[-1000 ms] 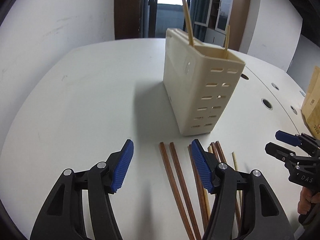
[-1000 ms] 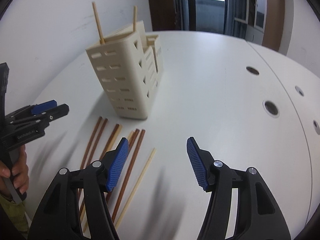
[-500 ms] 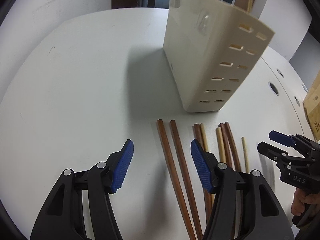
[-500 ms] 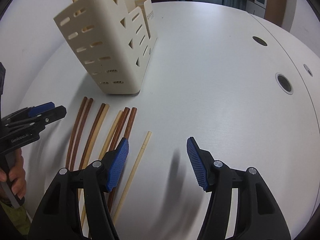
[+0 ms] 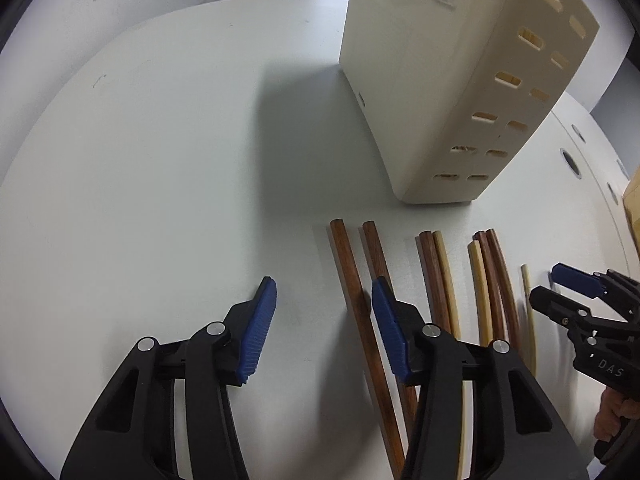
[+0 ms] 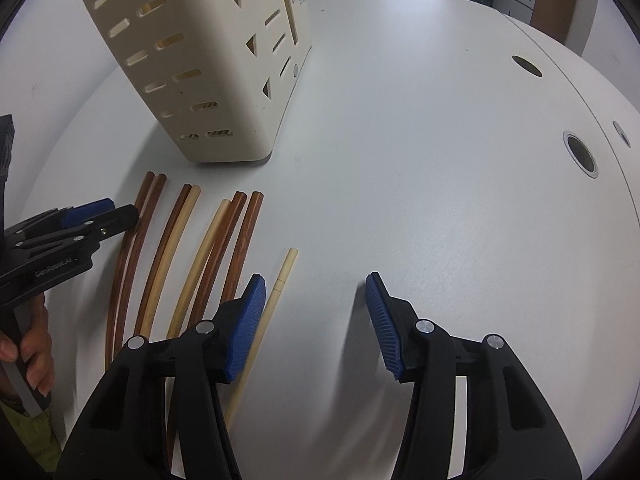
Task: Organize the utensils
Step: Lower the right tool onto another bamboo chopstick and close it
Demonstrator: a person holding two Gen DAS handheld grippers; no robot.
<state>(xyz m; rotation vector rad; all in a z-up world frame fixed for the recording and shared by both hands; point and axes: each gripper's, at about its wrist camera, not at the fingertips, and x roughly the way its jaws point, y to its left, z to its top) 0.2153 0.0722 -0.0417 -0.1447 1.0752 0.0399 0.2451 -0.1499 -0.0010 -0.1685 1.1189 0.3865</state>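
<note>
While you tilt both grippers steeply down at the table (image 6: 400, 140), left gripper (image 5: 324, 322) and right gripper (image 6: 316, 320) have just been closing, jaws still apart, seemingly empty. Chopsticks (image 6: 240, 240) lie beneath, before the holder (image 5: 440, 92).

Bare bench (image 6: 420, 152) lies open right of the chopsticks (image 6: 236, 240); the slotted caddy (image 6: 200, 60) blocks just behind them, its far side probably clear.
</note>
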